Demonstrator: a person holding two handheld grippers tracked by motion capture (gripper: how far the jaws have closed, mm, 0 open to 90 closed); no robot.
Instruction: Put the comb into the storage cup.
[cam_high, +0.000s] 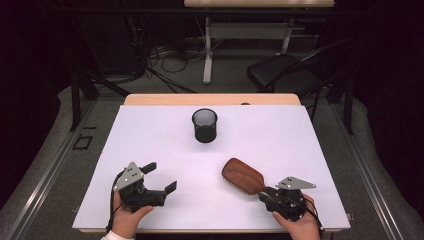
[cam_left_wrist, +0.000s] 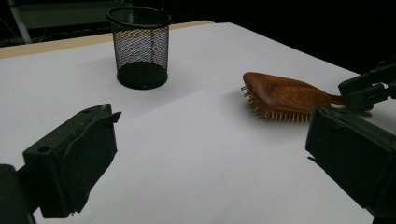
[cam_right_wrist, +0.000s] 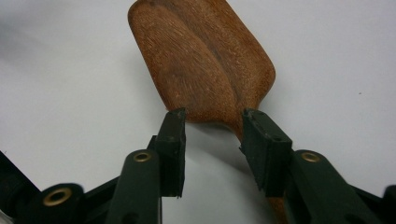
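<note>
A wooden hairbrush (cam_high: 242, 175) lies bristles down on the white table top (cam_high: 280, 135), right of the middle, its handle pointing to the near right. My right gripper (cam_high: 266, 193) sits at that handle. In the right gripper view the brush (cam_right_wrist: 201, 60) has its neck beside the right jaw, and the right gripper (cam_right_wrist: 212, 119) is open, with a clear gap at the left jaw. My left gripper (cam_high: 160, 177) rests at the near left, open wide with nothing in it. In the left gripper view, the left gripper (cam_left_wrist: 212, 121) faces the brush (cam_left_wrist: 285, 93) and the right gripper (cam_left_wrist: 364, 86).
A black mesh cup (cam_high: 205, 126) stands upright at the middle of the table toward the far side, also seen as the cup (cam_left_wrist: 140, 46). Beyond the table are a black chair (cam_high: 285, 75), cables on the floor and another desk's legs.
</note>
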